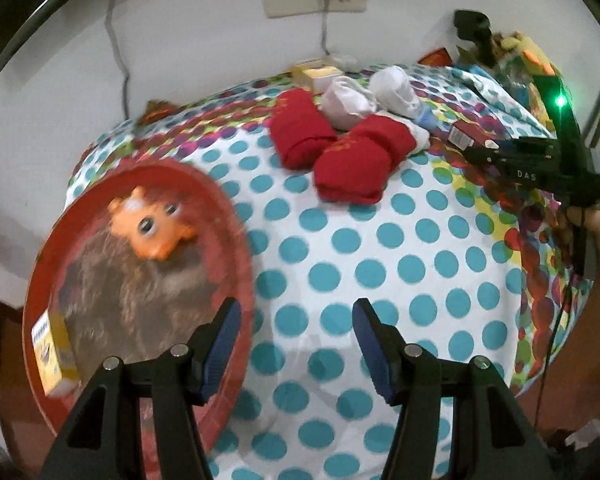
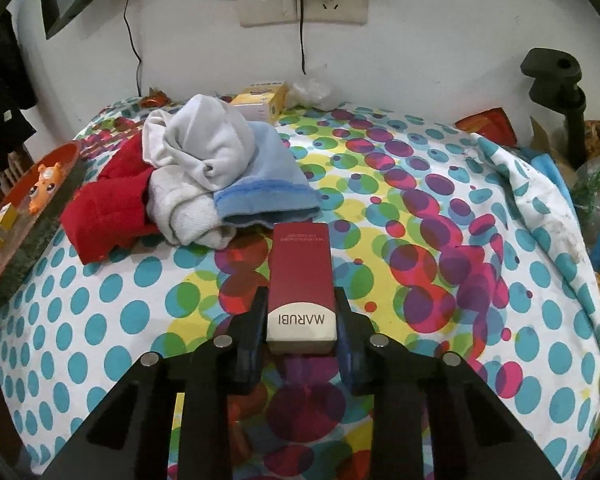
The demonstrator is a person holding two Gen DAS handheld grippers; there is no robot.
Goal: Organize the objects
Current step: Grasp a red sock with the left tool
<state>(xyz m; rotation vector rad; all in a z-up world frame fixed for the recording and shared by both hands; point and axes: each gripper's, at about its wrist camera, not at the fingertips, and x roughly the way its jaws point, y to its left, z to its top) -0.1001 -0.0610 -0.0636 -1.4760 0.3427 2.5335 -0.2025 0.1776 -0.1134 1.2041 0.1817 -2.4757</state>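
Polka-dot surface [image 2: 100, 320]: my right gripper [image 2: 302, 320] clamps the red box [image 2: 302, 276] (tray-bound, presumably); left gripper [image 1: 296, 344] jaws apart, empty.

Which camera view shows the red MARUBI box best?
The right wrist view: the red MARUBI box lies close and sharp between the pads of the right gripper, and its label can be read. The left wrist view shows only a small, distant part of it, near the right gripper.

red tray [image 1: 236, 216] and orange toy [image 1: 150, 226] motion-blurred, tray's lower rim behind left claw [image 1: 296, 344]
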